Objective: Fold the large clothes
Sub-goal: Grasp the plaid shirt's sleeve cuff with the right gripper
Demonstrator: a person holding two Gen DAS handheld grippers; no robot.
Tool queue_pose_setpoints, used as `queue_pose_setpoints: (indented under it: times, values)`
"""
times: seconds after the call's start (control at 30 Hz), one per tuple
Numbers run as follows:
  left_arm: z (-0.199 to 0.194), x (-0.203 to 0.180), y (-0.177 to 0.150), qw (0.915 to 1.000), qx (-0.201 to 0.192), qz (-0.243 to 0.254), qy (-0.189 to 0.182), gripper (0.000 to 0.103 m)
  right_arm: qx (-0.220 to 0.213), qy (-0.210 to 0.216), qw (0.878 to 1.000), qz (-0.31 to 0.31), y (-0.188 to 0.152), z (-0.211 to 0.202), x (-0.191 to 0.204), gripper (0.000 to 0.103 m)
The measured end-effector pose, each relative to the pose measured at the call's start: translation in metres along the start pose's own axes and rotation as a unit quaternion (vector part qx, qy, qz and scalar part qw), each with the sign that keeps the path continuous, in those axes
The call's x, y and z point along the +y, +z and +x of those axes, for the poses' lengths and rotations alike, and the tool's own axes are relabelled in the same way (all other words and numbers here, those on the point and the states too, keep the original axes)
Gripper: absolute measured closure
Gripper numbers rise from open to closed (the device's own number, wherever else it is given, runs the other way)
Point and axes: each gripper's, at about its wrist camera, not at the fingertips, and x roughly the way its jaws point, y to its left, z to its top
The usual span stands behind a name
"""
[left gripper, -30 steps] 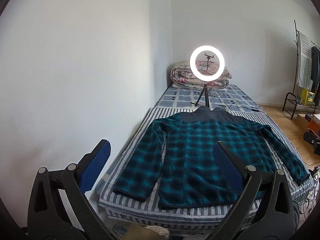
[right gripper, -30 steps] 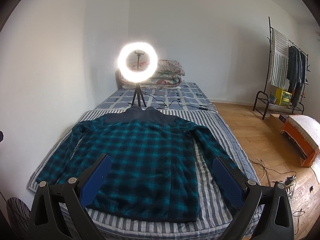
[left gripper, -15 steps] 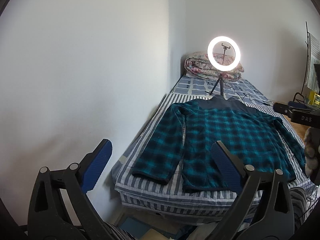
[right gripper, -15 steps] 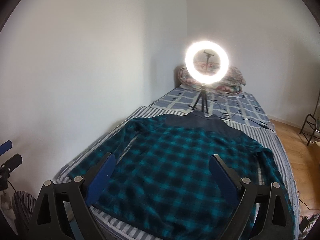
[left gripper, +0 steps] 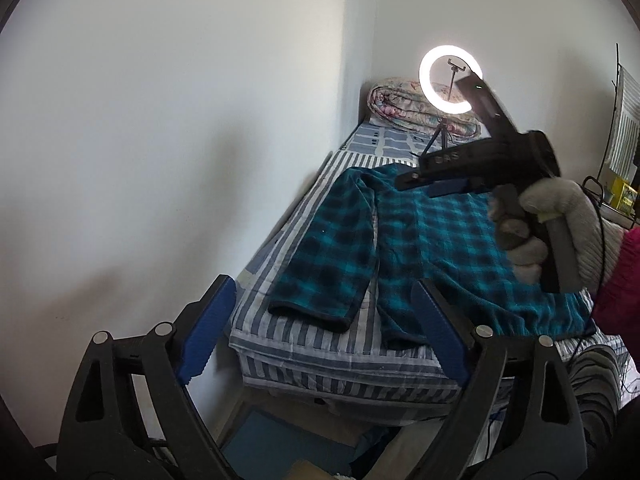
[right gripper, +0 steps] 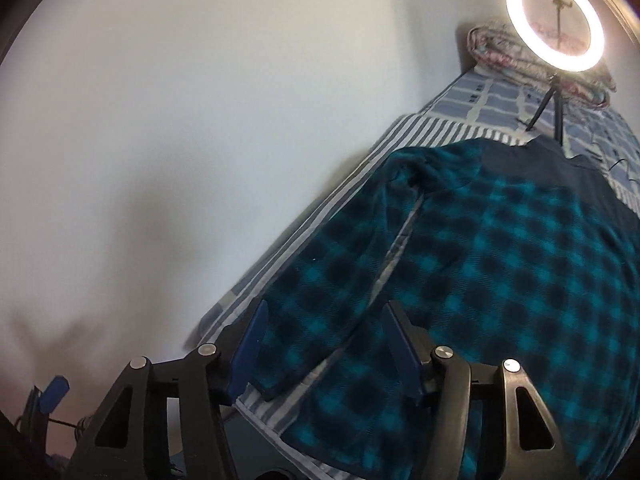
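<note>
1. Two tongs are in play, and neither has hold of anything. The left tongs (left gripper: 316, 328) stand wide and are closing slightly, low before the foot of the bed (left gripper: 320, 348), with only air between the pads.
2. The right tongs (right gripper: 324, 344) are closing, about half open. They are framed over the cuff of the near sleeve (right gripper: 316, 300), but the pads do not appear to press on cloth.
3. The plaid shirt (left gripper: 460, 248) lies flat on the bed, front down or up cannot be told, collar toward the ring light (left gripper: 448, 84), sleeve lying alongside the body near the wall.
4. Judged from this, the step in hand is the first one: reaching for the wall-side sleeve to fold it in over the body. No fold looks made yet.
5. The next move likely calls for the right tongs to come down onto the cuff edge, pinch one layer without catching the striped sheet (right gripper: 276, 400), then lift and carry it across.
6. From the left wrist view, the gloved right hand (left gripper: 556, 232) and its tool cover part of the shirt's middle and collar.
7. The far sleeve is cut off or hidden in both views, and the right view is blurred, so contact at the cuff stays uncertain.
</note>
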Motion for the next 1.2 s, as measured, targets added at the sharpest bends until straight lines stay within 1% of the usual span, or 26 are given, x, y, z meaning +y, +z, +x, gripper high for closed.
queue_pose_setpoints:
  times: [0.1, 0.2, 0.27, 0.33, 0.4, 0.5, 0.57, 0.63, 0.73, 0.83, 0.97, 1.03, 1.1, 1.13, 1.2]
  values:
    - [0.020, 0.005, -0.002, 0.9999, 0.015, -0.005, -0.008, 0.011, 0.039, 0.014, 0.999, 0.021, 0.019, 0.043, 0.001, 0.050]
    - [0.045, 0.012, -0.003, 0.9991, 0.036, -0.009, -0.019, 0.011, 0.062, 0.011, 0.997, 0.037, 0.035, 0.080, -0.002, 0.052]
    - [0.062, 0.016, -0.004, 0.9983, 0.051, -0.013, -0.023, 0.011, 0.079, 0.018, 0.995, 0.056, 0.044, 0.105, -0.005, 0.053]
    - [0.076, 0.021, -0.003, 0.9975, 0.061, -0.017, -0.030, 0.012, 0.100, 0.023, 0.992, 0.076, 0.054, 0.129, -0.007, 0.058]
    - [0.082, 0.024, -0.002, 0.9978, 0.058, -0.014, -0.030, 0.012, 0.115, 0.023, 0.989, 0.089, 0.063, 0.153, -0.011, 0.063]
    - [0.089, 0.027, 0.000, 0.9979, 0.054, -0.007, -0.034, 0.015, 0.121, 0.012, 0.987, 0.102, 0.076, 0.179, -0.013, 0.064]
    - [0.096, 0.028, 0.000, 0.9978, 0.056, -0.005, -0.035, 0.020, 0.128, -0.001, 0.986, 0.104, 0.084, 0.195, -0.015, 0.066]
    - [0.105, 0.031, -0.001, 0.9974, 0.065, -0.005, -0.033, 0.023, 0.135, -0.014, 0.985, 0.106, 0.090, 0.209, -0.015, 0.068]
    - [0.112, 0.040, -0.001, 0.9960, 0.077, -0.025, -0.039, 0.023, 0.145, -0.038, 0.983, 0.103, 0.095, 0.224, -0.014, 0.068]
    - [0.112, 0.046, 0.001, 0.9959, 0.074, -0.034, -0.038, 0.023, 0.154, -0.053, 0.981, 0.102, 0.098, 0.235, -0.011, 0.069]
    - [0.114, 0.047, 0.002, 0.9961, 0.073, -0.033, -0.037, 0.024, 0.166, -0.080, 0.980, 0.079, 0.102, 0.244, 0.000, 0.071]
    - [0.114, 0.046, 0.002, 0.9962, 0.074, -0.029, -0.034, 0.024, 0.171, -0.094, 0.978, 0.068, 0.101, 0.246, 0.006, 0.074]
    - [0.115, 0.047, 0.003, 0.9962, 0.076, -0.028, -0.032, 0.024, 0.173, -0.106, 0.977, 0.058, 0.102, 0.248, 0.009, 0.083]
    - [0.116, 0.047, 0.003, 0.9961, 0.077, -0.029, -0.031, 0.024, 0.173, -0.106, 0.978, 0.056, 0.101, 0.247, 0.010, 0.084]
    - [0.117, 0.046, 0.004, 0.9958, 0.080, -0.031, -0.032, 0.024, 0.175, -0.101, 0.978, 0.056, 0.102, 0.243, 0.010, 0.096]
